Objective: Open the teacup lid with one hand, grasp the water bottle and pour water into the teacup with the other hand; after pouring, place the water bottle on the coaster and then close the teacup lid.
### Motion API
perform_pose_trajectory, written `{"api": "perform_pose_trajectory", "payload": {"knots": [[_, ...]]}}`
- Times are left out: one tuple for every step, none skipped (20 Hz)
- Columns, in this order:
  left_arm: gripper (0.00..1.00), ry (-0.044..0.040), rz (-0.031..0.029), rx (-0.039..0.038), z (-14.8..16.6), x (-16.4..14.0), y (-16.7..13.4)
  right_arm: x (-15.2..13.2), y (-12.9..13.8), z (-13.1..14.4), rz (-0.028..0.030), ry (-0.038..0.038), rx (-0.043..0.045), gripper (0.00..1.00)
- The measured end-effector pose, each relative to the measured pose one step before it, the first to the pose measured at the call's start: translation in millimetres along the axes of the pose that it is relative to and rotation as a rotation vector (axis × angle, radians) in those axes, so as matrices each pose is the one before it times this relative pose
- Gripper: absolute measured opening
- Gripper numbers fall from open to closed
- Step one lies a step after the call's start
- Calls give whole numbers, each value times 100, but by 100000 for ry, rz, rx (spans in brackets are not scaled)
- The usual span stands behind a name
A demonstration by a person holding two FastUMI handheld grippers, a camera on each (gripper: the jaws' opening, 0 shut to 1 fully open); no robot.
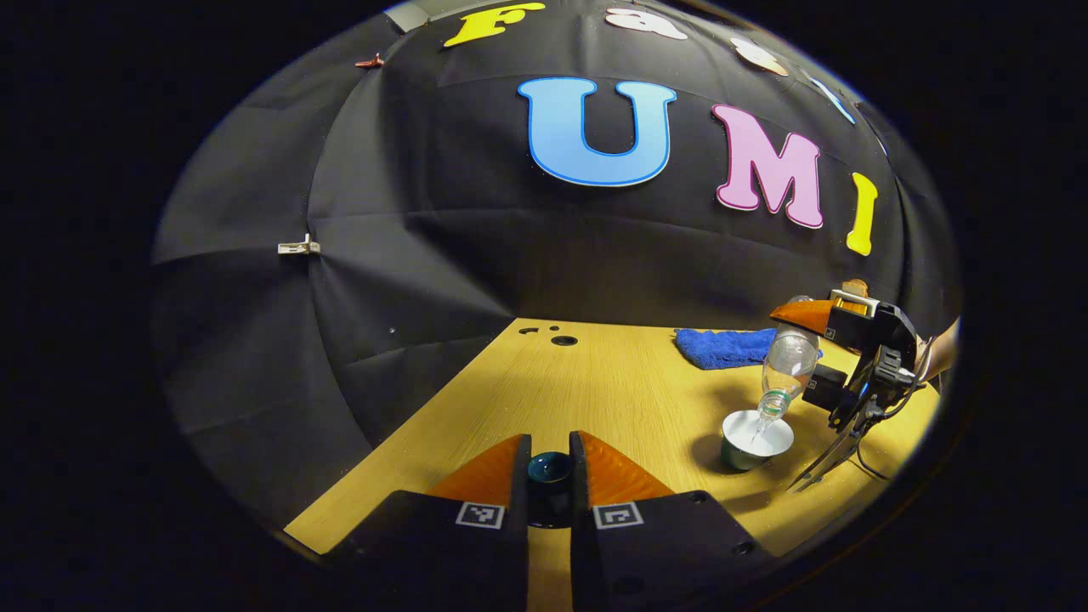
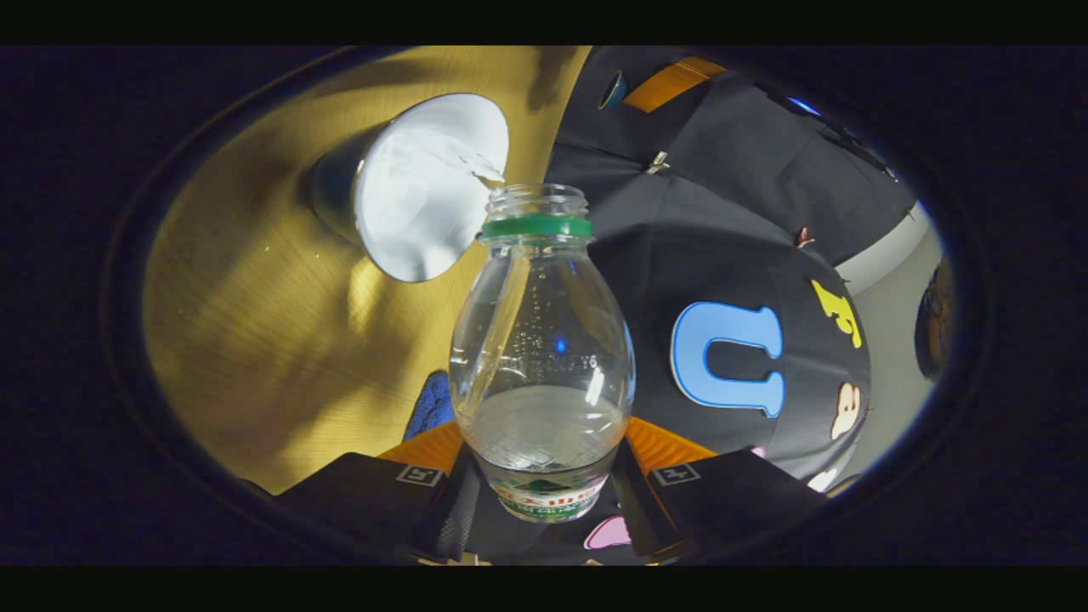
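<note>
In the left gripper view my left gripper (image 1: pixel 550 455) is shut on the dark teal teacup lid (image 1: pixel 550 470), held just above the table's near edge. To the right stands the uncovered teacup (image 1: pixel 753 438), green outside and white inside. The clear water bottle (image 1: pixel 787 364) is tipped neck-down over it, held by my right gripper (image 1: pixel 837 327). In the right gripper view my right gripper (image 2: pixel 544 446) is shut on the bottle (image 2: pixel 541 357), which has a green neck ring. A thin stream runs from its mouth into the teacup (image 2: pixel 421 191). The left gripper (image 2: pixel 671 81) with the lid (image 2: pixel 612 89) shows farther off.
A blue cloth (image 1: pixel 722 347) lies at the back of the wooden table (image 1: pixel 612 391), behind the cup. Small round holes (image 1: pixel 563 340) sit near the table's far edge. Black cloth walls close in at the back and left. A hand (image 1: pixel 939 353) holds the right gripper.
</note>
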State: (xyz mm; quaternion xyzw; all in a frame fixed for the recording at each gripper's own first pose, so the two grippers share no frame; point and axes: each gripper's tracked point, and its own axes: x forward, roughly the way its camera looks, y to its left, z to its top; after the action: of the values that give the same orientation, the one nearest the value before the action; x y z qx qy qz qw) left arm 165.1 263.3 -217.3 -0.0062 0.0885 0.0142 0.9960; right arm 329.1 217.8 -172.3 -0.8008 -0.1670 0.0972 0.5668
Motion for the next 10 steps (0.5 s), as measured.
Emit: {"api": "perform_pose_trajectory", "payload": {"knots": [[24, 31, 20, -18, -18, -40, -32, 116, -155, -71, -570, -28, -824, 73], [24, -77, 16, -89, 17, -8, 9, 28, -192, -60, -602, -212, -893, 73], [27, -101, -39, -48, 100, -64, -24, 120, -249, -32, -688, -197, -1054, 73], [24, -103, -42, 42, -66, -96, -60, 42, -218, -64, -559, -456, -873, 73], [24, -145, -199, 93, 91, -2, -44, 92, -140, 45, -528, -521, -928, 73], [24, -45, -116, 196, 83, -13, -36, 89, -164, 61, -532, -730, -1143, 70], [24, -243, -109, 202, 105, -34, -57, 77, -208, 88, -528, -1024, -1308, 73], [24, -252, -139, 131, 23, 12, -108, 94, -221, 50, -758, -958, -1232, 73], [24, -140, -60, -60, -19, 49, -107, 53, -101, -18, -184, -707, -722, 73], [24, -106, -50, -94, 3, -102, -9, 142, -75, 25, -137, -376, -323, 73]]}}
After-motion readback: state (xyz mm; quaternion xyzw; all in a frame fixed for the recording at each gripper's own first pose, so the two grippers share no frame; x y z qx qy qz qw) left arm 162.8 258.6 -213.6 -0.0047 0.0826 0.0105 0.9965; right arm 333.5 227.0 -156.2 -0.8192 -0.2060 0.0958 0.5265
